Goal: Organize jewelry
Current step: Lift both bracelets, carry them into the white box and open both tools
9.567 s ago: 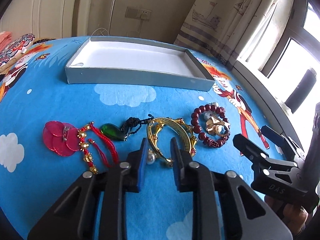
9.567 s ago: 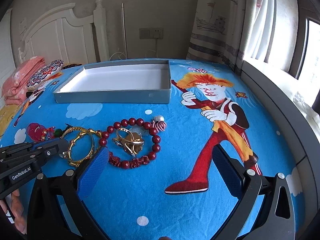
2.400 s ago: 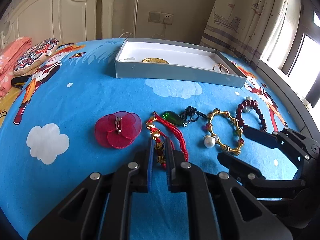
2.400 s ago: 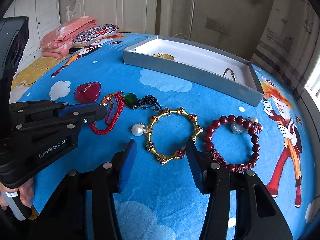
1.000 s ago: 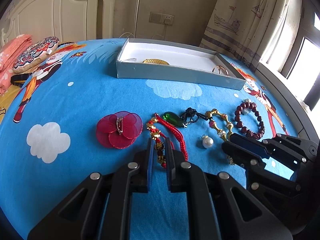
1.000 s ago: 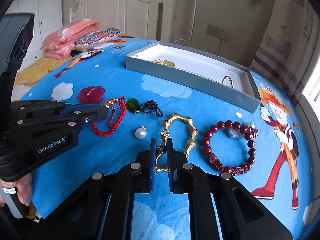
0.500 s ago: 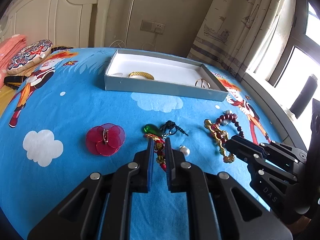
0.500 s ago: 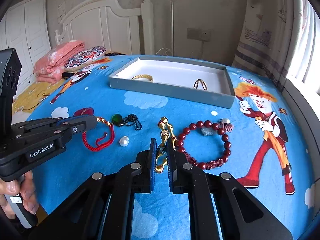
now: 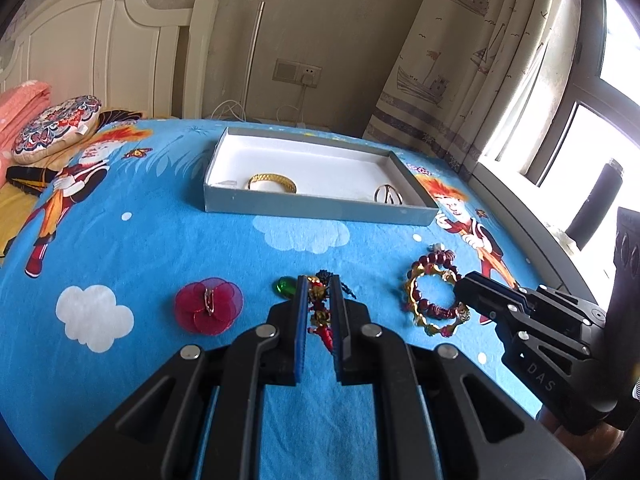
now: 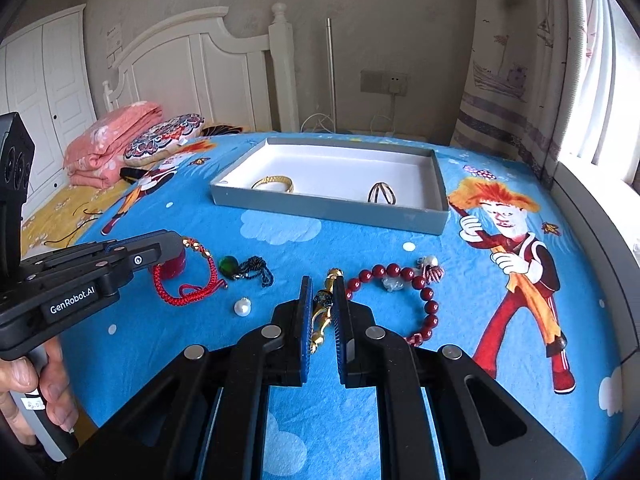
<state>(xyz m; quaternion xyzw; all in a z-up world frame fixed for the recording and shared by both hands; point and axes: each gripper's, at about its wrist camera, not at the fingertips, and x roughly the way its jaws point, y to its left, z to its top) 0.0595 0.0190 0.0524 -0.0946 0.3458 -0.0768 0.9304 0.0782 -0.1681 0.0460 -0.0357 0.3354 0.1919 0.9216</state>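
My left gripper (image 9: 319,282) is shut on a red cord bracelet (image 9: 320,314) with gold beads, which hangs above the blue bedsheet. My right gripper (image 10: 320,282) is shut on a gold link bracelet (image 10: 321,312), also lifted. The right wrist view shows the left gripper (image 10: 174,242) at left with the red cord bracelet (image 10: 188,284) dangling. The grey box (image 10: 328,210) lies beyond, holding a gold bangle (image 10: 274,183) and a ring (image 10: 382,194). On the sheet lie a red bead bracelet (image 10: 400,278), a green pendant (image 10: 228,264), a pearl (image 10: 242,306) and a red flower brooch (image 9: 209,306).
A patterned cushion (image 10: 164,138) and a folded pink blanket (image 10: 108,142) lie at the far left near the white headboard (image 10: 200,64). A curtain (image 9: 472,52) and window sill run along the right. A person's hand (image 10: 36,392) holds the left gripper's handle.
Both grippers have risen higher off the sheet with their bracelets held. The gold link bracelet now hangs clear of the bed, and the pearl stays behind on the sheet.
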